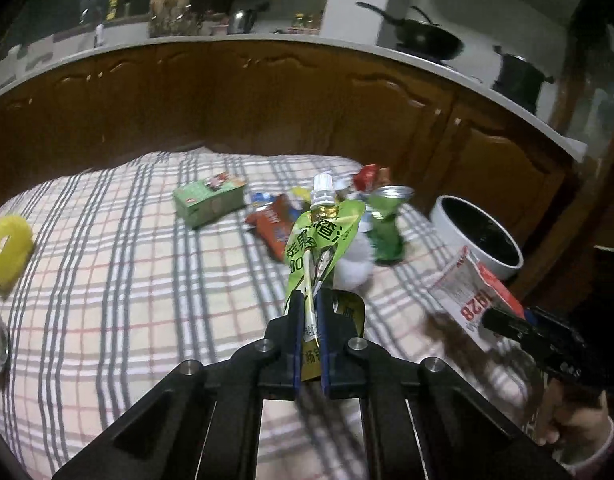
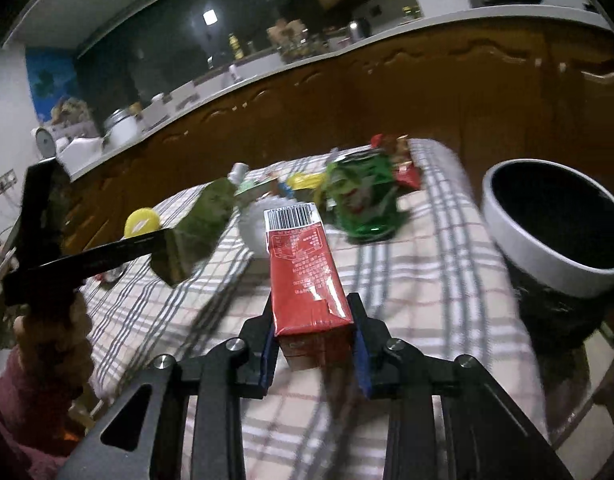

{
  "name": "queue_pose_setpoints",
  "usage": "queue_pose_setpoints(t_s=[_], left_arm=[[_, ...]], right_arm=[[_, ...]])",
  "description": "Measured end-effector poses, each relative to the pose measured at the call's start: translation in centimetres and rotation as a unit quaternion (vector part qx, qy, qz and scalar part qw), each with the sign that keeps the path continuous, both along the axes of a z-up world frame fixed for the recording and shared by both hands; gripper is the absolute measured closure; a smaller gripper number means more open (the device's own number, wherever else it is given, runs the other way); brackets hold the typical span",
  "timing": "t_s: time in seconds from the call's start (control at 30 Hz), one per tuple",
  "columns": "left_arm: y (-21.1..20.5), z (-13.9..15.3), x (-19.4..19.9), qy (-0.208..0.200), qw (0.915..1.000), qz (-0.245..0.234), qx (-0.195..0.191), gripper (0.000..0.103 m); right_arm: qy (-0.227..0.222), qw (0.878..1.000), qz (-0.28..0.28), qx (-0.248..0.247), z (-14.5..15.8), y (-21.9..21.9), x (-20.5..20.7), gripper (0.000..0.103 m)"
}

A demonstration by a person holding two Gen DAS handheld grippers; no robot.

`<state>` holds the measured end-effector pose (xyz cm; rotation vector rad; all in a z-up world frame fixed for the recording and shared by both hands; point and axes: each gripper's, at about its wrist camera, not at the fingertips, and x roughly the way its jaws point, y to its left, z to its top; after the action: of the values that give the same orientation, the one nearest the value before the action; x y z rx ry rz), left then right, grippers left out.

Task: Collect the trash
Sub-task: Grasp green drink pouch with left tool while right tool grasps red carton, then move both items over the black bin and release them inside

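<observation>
free: checked cloth [image 1: 107,280] left | blocked: green can [image 1: 383,228], wrappers [image 1: 273,220] mid-table | bin [image 2: 555,220] mouth open

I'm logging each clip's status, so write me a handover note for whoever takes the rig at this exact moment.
Left tool: shut on the green spouted pouch, held up off the table.
Right tool: shut on the red drink carton, also lifted.
White-rimmed bin: stands at the table's right edge; its dark inside shows nothing I can make out.
Done: both items picked up.
Left: drop both in the bin, then clear the crushed green can, green box, the red snack wrappers and the rest from the checked cloth.
</observation>
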<state>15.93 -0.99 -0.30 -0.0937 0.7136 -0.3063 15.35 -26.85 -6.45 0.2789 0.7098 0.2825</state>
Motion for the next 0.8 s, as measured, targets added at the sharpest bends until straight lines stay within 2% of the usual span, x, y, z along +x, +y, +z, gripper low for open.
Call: queue_pose_setpoints(t_s=[0.27,0.8], left_arm=[[-4.6,0.6,0.0,-0.005,0.9981,-0.061,0.003,0.099],[-13.2,-0.1,4.8,0.000,0.9912,-0.131,0.022,0.099]], right_arm=[[-0.006,0.998,-0.059,0.005,0.3,-3.6,-1.2,0.072],[-0.009,0.990,-0.142,-0.003,1.1,-10.3,-2.2,0.072]])
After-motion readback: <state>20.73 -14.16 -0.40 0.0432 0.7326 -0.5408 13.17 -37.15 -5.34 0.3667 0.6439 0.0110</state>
